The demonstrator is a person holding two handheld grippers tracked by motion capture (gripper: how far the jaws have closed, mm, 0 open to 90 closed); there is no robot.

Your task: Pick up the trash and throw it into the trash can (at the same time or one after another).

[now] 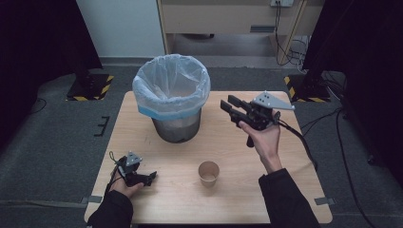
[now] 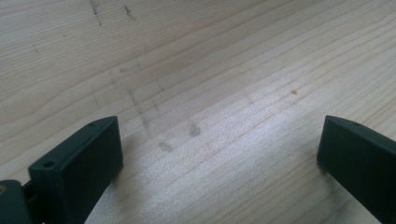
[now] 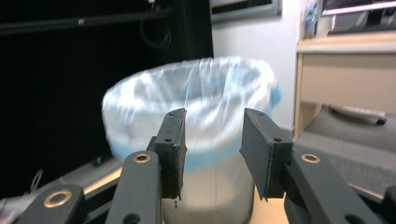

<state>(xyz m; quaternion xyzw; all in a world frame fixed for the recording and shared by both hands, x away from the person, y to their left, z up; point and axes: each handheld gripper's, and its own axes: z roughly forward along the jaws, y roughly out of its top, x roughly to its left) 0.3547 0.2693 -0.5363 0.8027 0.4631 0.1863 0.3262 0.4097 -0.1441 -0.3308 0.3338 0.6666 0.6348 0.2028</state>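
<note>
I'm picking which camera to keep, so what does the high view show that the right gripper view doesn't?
High view alone: the paper cup, the wooden table, the left gripper resting on it, and both forearms. Right gripper view alone: the gap between the right gripper jaws, open with nothing in it, and a wooden desk beyond. Both show the lined bin.

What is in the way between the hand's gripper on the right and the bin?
Nothing visible. The right gripper hangs in the air beside the bin, jaws open and empty, pointing at it. The paper cup stands nearer the person, off that line.
</note>
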